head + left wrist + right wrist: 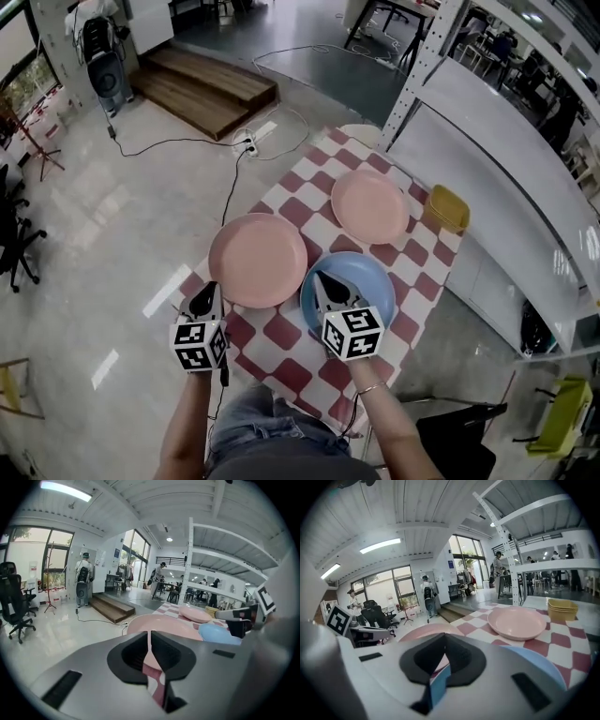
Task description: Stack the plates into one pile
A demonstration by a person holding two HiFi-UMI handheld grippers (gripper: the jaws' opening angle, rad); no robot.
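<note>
Separately lie two pink plates [258, 260] and one blue plate [377, 275].

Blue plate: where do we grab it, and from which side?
Probably pinch the blue plate by its rim at the near edge, coming in low from the person's side, one jaw above and one below. It lies flat on the table, so only the raised rim offers a hold. Its left edge crowds the big pink plate, and the right gripper hangs over the near side.
</note>
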